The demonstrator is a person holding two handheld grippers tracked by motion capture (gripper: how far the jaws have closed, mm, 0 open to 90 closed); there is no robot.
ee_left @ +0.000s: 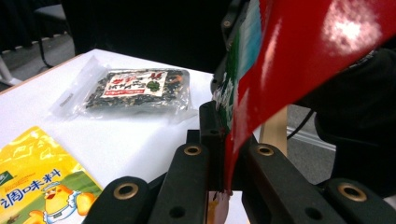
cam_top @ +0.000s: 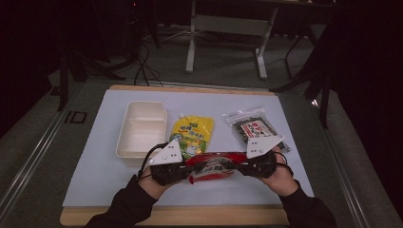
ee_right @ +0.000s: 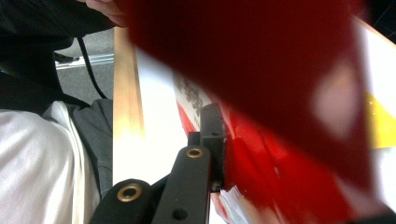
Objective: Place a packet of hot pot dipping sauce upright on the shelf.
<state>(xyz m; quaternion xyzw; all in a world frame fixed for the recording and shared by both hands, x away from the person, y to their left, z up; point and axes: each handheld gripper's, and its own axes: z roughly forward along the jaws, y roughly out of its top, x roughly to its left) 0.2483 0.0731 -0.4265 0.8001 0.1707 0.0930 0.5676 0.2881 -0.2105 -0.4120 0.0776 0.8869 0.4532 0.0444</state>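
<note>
red packet [cam_top: 211, 167] lies crosswise between both hand-held grippers, ends clamped.

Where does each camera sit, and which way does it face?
High view: above the person's side, facing forward and down on the table; forearms, left hand-held gripper, right hand-held gripper.
Left gripper view: along its jaws to the red packet, seaweed bag.
Right gripper view: along its jaws, packet close, sleeve.
Shared: the red packet.

On the surface [cam_top: 95, 175], the tray [cam_top: 141, 128] lies at 9 o'clock of the sauce pouch [cam_top: 192, 135]; the seaweed bag [cam_top: 252, 127] at 3 o'clock; the held packet [cam_top: 211, 166] at 6 o'clock.
</note>
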